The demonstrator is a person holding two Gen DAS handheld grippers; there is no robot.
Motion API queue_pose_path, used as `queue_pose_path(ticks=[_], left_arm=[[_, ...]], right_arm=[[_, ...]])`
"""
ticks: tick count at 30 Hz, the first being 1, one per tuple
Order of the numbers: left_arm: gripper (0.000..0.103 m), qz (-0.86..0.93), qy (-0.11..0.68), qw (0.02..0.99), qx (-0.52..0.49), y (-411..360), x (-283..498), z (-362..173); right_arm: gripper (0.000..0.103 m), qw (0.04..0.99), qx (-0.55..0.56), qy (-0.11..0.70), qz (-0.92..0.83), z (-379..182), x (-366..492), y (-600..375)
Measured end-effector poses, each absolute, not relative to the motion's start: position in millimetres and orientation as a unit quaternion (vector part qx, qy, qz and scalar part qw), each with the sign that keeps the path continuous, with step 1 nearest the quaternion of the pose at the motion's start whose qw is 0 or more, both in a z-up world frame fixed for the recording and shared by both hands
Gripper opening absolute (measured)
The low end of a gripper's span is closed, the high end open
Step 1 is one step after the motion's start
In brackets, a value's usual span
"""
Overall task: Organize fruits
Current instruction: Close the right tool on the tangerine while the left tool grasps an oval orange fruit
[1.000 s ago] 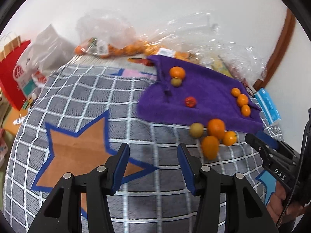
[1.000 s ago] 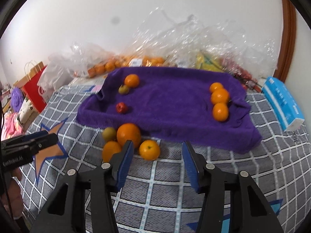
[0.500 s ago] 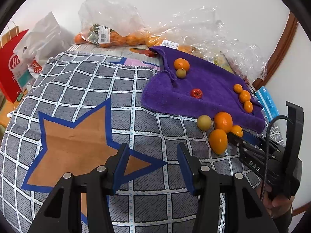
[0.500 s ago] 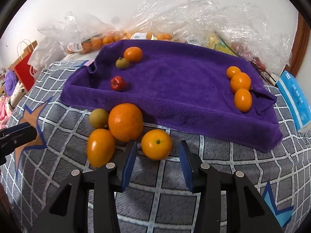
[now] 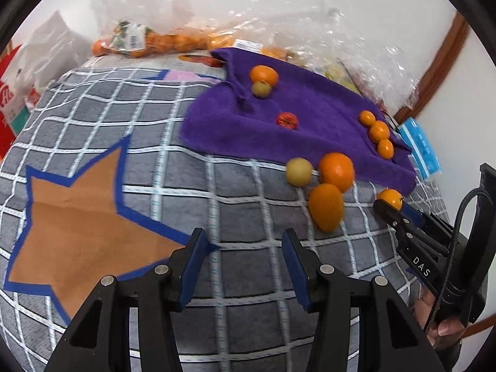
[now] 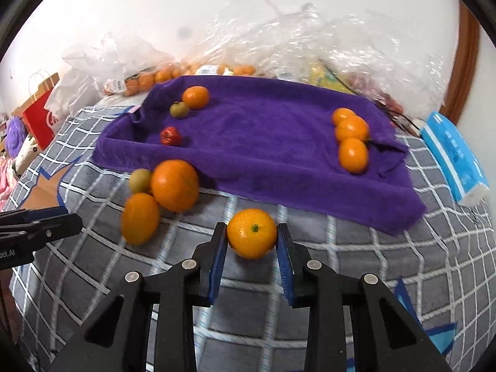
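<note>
A purple towel (image 6: 263, 130) lies on the grey checked cover. On it are three small oranges (image 6: 352, 130) at the right, and an orange (image 6: 195, 96), a green fruit (image 6: 179, 109) and a red fruit (image 6: 170, 135) at the left. In front of the towel lie a big orange (image 6: 175, 184), an oval orange (image 6: 140, 218) and a yellow-green fruit (image 6: 140, 180). My right gripper (image 6: 251, 241) is shut on a small orange (image 6: 251, 237), also seen in the left wrist view (image 5: 390, 198). My left gripper (image 5: 243, 249) is open and empty over the cover.
Clear plastic bags with oranges (image 5: 148, 38) lie behind the towel by the wall. A blue tissue pack (image 6: 454, 152) lies right of the towel. A red paper bag (image 6: 40, 114) stands at the far left. An orange star (image 5: 77, 217) marks the cover.
My right gripper has moved forward and closed around the small orange lying in front of the towel. My left gripper has shifted slightly and stays open.
</note>
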State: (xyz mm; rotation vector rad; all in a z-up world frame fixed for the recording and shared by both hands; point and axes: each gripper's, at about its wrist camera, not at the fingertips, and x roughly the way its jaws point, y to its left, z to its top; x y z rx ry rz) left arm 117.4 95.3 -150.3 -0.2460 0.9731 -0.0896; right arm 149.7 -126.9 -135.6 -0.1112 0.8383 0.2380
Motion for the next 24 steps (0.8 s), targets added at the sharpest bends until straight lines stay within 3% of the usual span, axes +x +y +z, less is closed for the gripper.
queue_pose_path(ticks=[24], left_arm=[[0.047,-0.033,0.475,0.875,-0.085,47.7,124.6,-150.2]], right_arm=[[0.031,0.92,0.01,0.383,0.079,-133.8,133.4,-191.6]])
